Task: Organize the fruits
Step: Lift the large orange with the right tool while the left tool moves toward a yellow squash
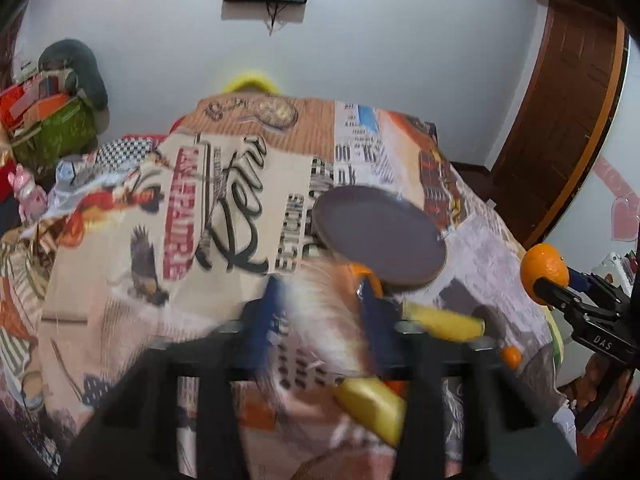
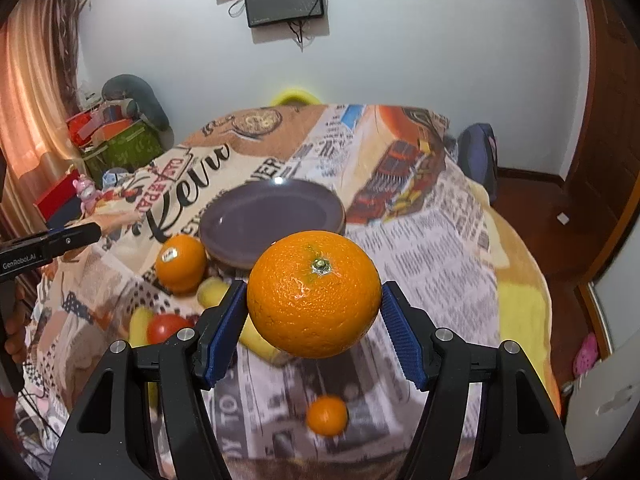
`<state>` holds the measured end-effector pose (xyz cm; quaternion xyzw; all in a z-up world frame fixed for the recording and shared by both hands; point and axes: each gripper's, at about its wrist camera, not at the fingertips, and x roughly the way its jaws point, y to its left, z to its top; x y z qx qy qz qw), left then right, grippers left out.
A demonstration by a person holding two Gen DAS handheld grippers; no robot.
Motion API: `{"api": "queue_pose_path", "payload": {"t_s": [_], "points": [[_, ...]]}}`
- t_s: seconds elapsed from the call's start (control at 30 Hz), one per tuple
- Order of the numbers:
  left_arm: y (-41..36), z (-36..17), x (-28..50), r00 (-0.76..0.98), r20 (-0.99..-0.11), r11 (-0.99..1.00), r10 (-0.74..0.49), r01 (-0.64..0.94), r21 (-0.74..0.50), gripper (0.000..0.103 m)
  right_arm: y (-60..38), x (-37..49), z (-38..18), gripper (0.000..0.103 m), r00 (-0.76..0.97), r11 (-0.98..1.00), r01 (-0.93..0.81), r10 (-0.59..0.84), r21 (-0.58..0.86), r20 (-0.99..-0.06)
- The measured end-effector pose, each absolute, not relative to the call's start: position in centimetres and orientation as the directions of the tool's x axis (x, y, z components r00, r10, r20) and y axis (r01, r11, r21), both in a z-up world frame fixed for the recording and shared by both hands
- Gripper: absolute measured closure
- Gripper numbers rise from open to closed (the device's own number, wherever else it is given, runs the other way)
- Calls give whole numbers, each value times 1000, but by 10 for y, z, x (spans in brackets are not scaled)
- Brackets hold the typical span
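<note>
My right gripper (image 2: pixel 314 300) is shut on a large orange (image 2: pixel 314 294) and holds it above the table, in front of the grey plate (image 2: pixel 272 216). The same orange (image 1: pixel 544 276) shows at the right of the left wrist view. A second orange (image 2: pixel 181 262) with a sticker, a yellow fruit (image 2: pixel 212 291), a red fruit (image 2: pixel 168 328) and bananas (image 2: pixel 256 340) lie left of the plate. A small orange (image 2: pixel 327 415) lies nearer. My left gripper (image 1: pixel 324 312) is blurred over the fruit pile by the plate (image 1: pixel 380 236); its jaws stand apart with nothing clearly held.
The table has a printed newspaper-pattern cloth (image 2: pixel 420 248). Boxes and a green bag (image 2: pixel 120 148) stand at the back left. A pink toy (image 2: pixel 86 190) sits at the table's left edge. A wooden door (image 1: pixel 560 128) is to the right.
</note>
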<state>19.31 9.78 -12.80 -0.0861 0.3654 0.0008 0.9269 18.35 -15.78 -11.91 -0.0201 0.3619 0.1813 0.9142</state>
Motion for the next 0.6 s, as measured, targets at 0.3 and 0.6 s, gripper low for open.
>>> {"api": "queue_pose_path", "payload": {"t_s": [0.3, 0.6], "points": [[100, -147, 222, 678, -730, 984, -90, -53, -171, 89, -149, 207, -117, 39, 676, 927, -362, 336, 103, -656], [118, -196, 210, 574, -817, 991, -47, -76, -110, 40, -155, 214, -135, 39, 636, 929, -349, 331, 122, -697]]}}
